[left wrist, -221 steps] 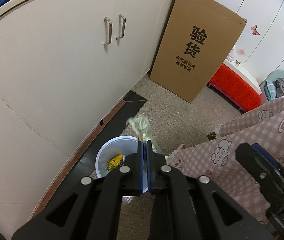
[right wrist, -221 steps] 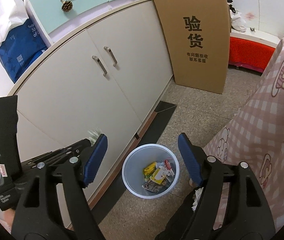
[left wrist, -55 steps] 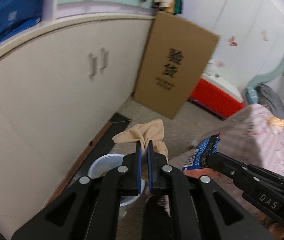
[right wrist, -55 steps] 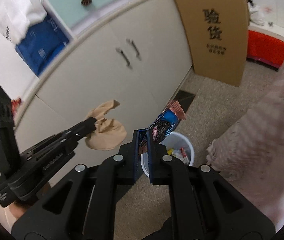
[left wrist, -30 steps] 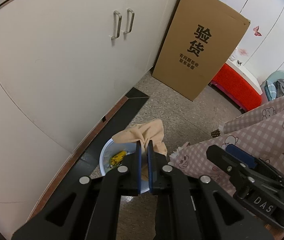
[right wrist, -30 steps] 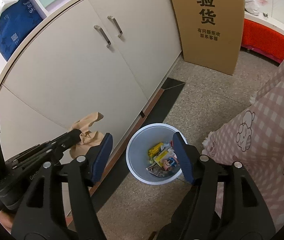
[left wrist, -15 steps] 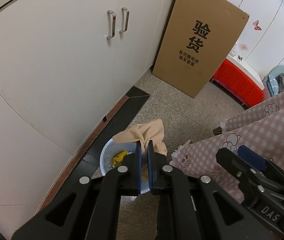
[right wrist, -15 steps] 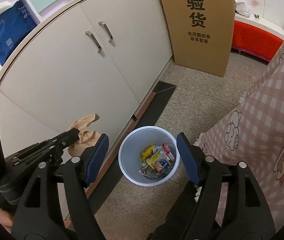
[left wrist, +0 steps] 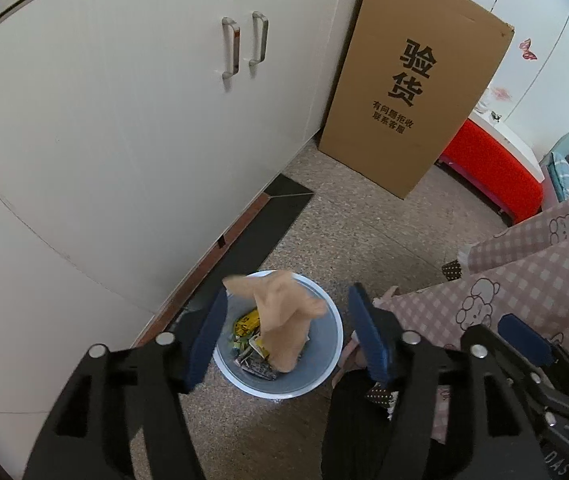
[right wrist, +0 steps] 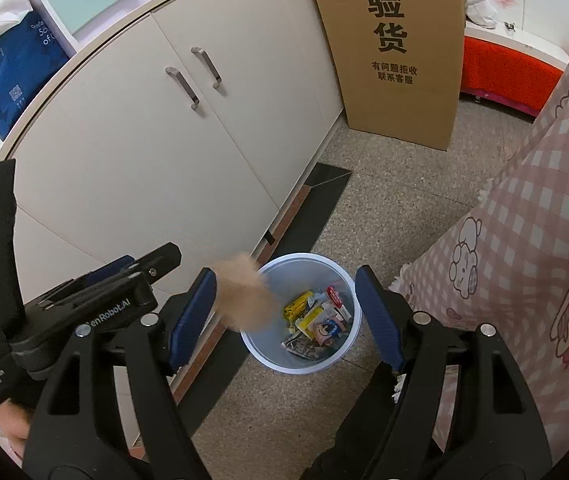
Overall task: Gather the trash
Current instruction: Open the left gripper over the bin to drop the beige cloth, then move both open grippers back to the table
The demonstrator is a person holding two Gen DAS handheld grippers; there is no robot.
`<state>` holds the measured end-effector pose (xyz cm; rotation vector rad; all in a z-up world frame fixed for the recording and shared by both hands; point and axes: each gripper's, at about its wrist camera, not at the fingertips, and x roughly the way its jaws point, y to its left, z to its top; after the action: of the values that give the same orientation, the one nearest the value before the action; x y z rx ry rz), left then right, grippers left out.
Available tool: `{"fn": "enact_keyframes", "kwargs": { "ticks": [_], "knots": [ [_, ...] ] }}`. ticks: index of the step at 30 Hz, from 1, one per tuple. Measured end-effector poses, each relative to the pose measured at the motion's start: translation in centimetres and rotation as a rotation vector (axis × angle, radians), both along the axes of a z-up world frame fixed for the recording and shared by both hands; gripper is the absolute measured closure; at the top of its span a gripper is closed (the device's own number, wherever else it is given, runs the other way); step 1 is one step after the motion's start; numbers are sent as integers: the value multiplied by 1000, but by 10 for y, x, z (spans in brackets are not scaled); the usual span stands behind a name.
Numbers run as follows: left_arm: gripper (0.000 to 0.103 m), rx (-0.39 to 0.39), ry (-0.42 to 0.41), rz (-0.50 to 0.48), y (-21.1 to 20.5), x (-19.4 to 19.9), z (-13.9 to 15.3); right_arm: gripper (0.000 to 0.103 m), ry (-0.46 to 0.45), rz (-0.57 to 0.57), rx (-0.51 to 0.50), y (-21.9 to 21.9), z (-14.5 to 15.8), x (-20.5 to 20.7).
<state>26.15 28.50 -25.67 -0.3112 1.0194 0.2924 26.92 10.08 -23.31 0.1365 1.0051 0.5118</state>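
Observation:
A white round trash bin (left wrist: 326, 376) stands on the floor by the cabinet and holds several wrappers; it also shows in the right wrist view (right wrist: 272, 352). A crumpled tan cloth (left wrist: 284, 320) is in the air over the bin, free of my fingers; in the right wrist view the cloth (right wrist: 244, 296) is blurred beside the bin's left rim. My left gripper (left wrist: 288, 332) is open above the bin. My right gripper (right wrist: 288, 312) is open and empty above the bin. The left gripper's body (right wrist: 96, 304) shows at the left there.
A white cabinet (left wrist: 124, 120) with two handles runs along the left. A tall cardboard box (left wrist: 412, 96) leans at its far end. A pink checked tablecloth (left wrist: 532, 288) hangs at the right, a red bench (left wrist: 492, 172) stands behind it. Speckled floor surrounds the bin.
My left gripper has opened and let go of the tan cloth, which now drops toward the bin. The right gripper stays open over the bin.

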Motion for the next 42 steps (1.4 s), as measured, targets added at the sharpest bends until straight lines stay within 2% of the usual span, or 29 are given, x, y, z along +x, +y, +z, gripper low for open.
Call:
{"fn": "enact_keyframes", "kwargs": {
  "ticks": [6,11,17,22,27,33,37,42],
  "knots": [
    [34,-12,-6,5,-1,-8,6,32,-15,-4,8,-4,10,-4],
    [34,-14,-37,12,-6,-17,23,32,-49,-5,31,-11,31,-11],
    [31,-40,-109,14,-17,-30,59,32,-117,-32,70,-32,68,-20],
    [28,-58,-196,-9,-42,-35,102,30,-201,-78,94,-68,111,-27],
    [25,-111,-263,-45,-80,-29,136,29,-253,-149,113,-122,143,-27],
    [23,-153,-299,-142,-157,-1,165,27,-312,-274,83,-208,166,-21],
    [23,-187,-299,-206,-210,24,174,26,-341,-361,32,-261,169,-13],
    [23,-191,-279,-278,-276,58,172,26,-324,-483,10,-329,159,6]
  ]
}}
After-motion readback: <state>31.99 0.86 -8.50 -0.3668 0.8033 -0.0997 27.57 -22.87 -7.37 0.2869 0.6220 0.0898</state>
